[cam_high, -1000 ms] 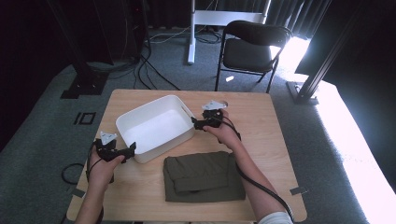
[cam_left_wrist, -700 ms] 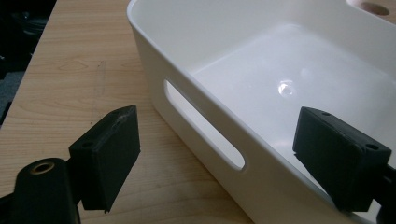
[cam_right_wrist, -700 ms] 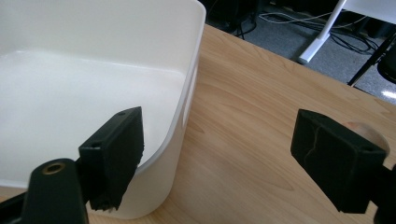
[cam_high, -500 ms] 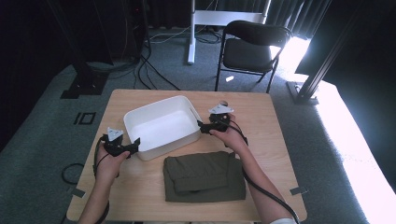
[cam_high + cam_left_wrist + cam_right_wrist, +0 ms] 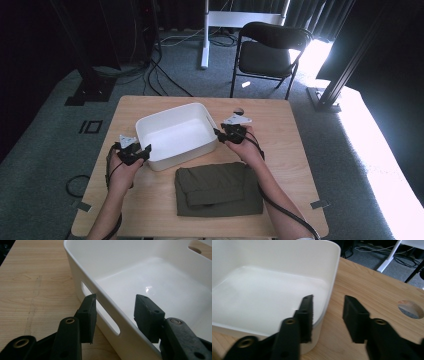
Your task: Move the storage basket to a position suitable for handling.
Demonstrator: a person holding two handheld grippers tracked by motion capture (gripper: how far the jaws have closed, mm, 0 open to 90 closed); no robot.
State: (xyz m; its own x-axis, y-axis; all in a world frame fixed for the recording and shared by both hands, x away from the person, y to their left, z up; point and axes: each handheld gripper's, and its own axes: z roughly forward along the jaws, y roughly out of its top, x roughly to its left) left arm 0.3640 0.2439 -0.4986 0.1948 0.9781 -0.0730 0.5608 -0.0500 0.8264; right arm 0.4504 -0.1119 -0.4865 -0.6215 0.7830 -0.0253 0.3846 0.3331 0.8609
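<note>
An empty white bin stands on the wooden table, with a folded olive cloth lying just in front of it. My left gripper is at the bin's left end. In the left gripper view its jaws straddle the slotted wall of the bin, one pad outside and one inside. They have just been closing and stand slightly off the wall. My right gripper is at the right end. Its jaws straddle the bin wall, also just closing, with a gap on the outer side.
A round hole is cut in the tabletop behind the right gripper. A black folding chair and a white stand are on the carpet beyond the table. Cables trail from both grippers over the near edge.
Both hands have moved in against the bin's ends, the left one to the right. Both pairs of jaws have narrowed around the bin's walls. The bin and cloth have stayed put.
</note>
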